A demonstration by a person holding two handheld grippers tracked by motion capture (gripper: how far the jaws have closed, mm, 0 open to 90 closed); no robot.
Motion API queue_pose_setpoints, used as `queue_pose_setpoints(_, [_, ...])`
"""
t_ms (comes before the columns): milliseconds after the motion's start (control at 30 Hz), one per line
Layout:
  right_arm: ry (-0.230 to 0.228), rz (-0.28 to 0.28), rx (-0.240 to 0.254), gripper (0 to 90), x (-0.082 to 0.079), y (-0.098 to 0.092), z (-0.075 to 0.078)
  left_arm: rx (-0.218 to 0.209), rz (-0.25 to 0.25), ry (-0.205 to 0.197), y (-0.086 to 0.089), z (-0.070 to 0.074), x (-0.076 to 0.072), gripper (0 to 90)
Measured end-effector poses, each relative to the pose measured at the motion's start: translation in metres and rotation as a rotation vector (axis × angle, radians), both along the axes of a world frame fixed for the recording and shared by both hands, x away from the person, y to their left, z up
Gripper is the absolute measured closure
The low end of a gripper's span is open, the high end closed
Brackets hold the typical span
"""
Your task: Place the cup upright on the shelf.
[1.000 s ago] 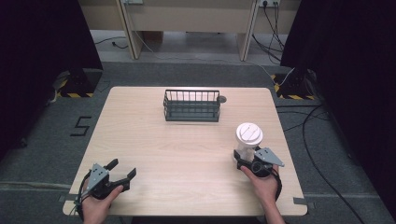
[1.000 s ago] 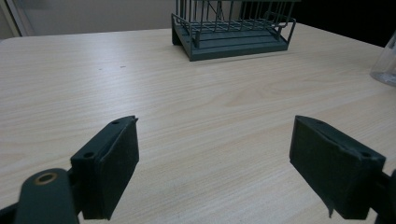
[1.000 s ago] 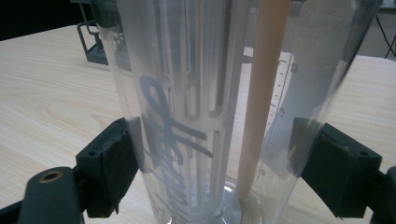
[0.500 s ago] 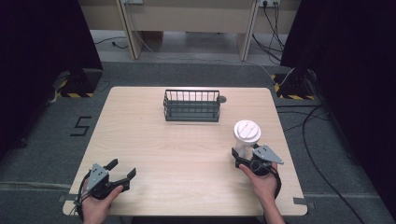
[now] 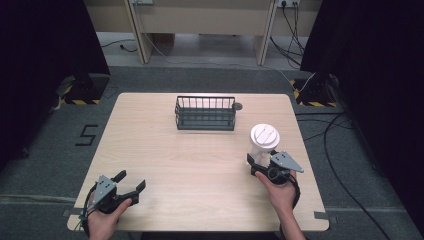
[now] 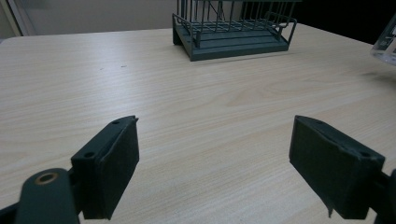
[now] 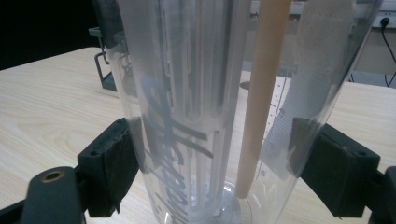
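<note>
Clear plastic cup [image 5: 264, 141]: white lid, near right, upright.
Right gripper [image 5: 262, 161]: jaws clamped against cup.
Left gripper [image 5: 131, 182]: jaws wide, holding nothing.
Wire basket [image 5: 205, 113]: far centre.

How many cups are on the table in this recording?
1. A clear plastic cup with a white lid stands at the table's right side, between the jaws of the right gripper. The wire basket looks empty, though its floor is partly screened.

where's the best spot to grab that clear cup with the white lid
Grip the clear cup low on its straight wall, below the white lid, coming in level from the person's side. It stands upright and tapers downward, so a side pinch sits well; the right gripper already has a jaw on each side there.
</note>
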State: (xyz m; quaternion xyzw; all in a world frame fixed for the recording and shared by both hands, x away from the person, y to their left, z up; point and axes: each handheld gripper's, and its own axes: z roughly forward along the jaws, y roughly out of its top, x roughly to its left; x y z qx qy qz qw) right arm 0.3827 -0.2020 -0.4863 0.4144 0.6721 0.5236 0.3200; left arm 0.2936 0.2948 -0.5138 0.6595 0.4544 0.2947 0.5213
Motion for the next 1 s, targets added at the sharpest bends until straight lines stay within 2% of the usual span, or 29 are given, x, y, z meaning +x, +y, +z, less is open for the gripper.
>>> queue_pose_setpoints(1000, [-0.028,0.022,0.002,18.9,0.016,0.022,0.020,0.000,-0.003,0.000,0.001,0.000,-0.001,15.7])
